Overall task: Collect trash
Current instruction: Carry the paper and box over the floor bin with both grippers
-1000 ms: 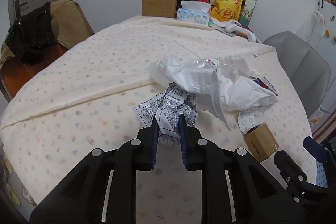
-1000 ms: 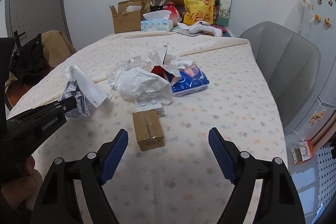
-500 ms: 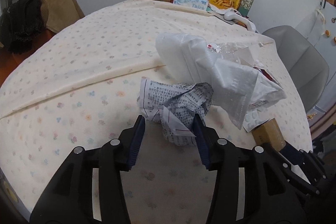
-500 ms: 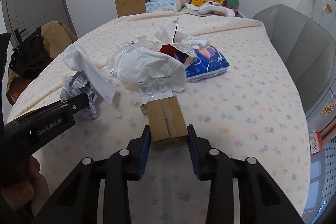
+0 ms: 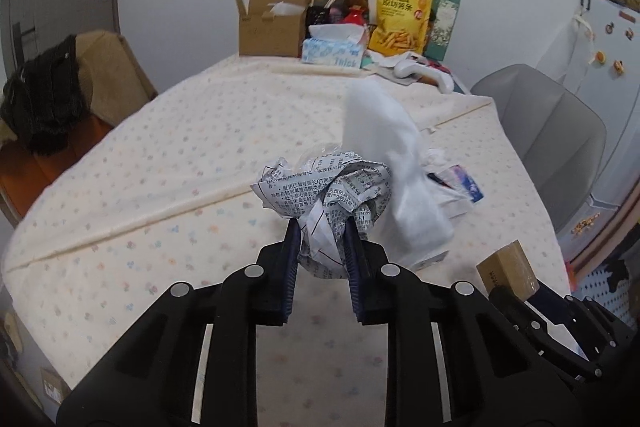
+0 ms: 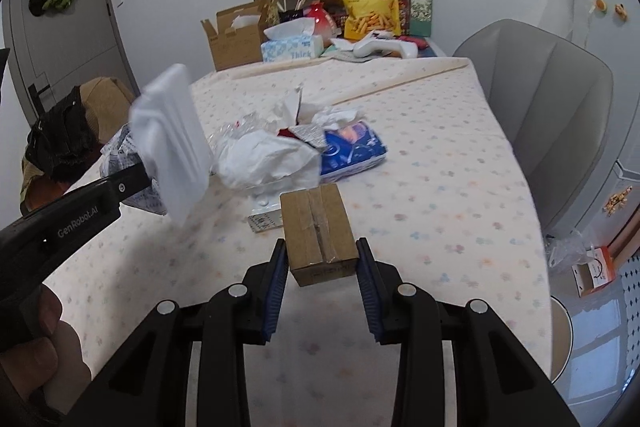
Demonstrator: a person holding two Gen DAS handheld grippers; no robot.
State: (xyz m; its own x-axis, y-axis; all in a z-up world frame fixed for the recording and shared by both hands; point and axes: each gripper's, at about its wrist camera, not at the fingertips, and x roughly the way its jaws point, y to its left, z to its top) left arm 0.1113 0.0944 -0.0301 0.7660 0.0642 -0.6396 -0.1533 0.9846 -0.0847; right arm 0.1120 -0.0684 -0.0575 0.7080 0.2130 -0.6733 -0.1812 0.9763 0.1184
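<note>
A table with a pale flower-print cloth (image 6: pixel 440 187) holds a heap of trash (image 6: pixel 288 151) at its middle, with boxes and snack bags at the far end. The left gripper (image 5: pixel 320 239), whose jaws have just been closing, clenches a crumpled printed paper (image 5: pixel 324 195), a white bag (image 5: pixel 400 167) hanging beside it. The right gripper (image 6: pixel 322 259) grasps a small cardboard box (image 6: pixel 318 227) near the heap.

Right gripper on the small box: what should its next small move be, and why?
Probably lift it clear of the table. The right gripper is shut on the box, and no bin shows in either view. The left gripper, whose jaws just closed, holds crumpled paper with a white wrapper hanging off it.
</note>
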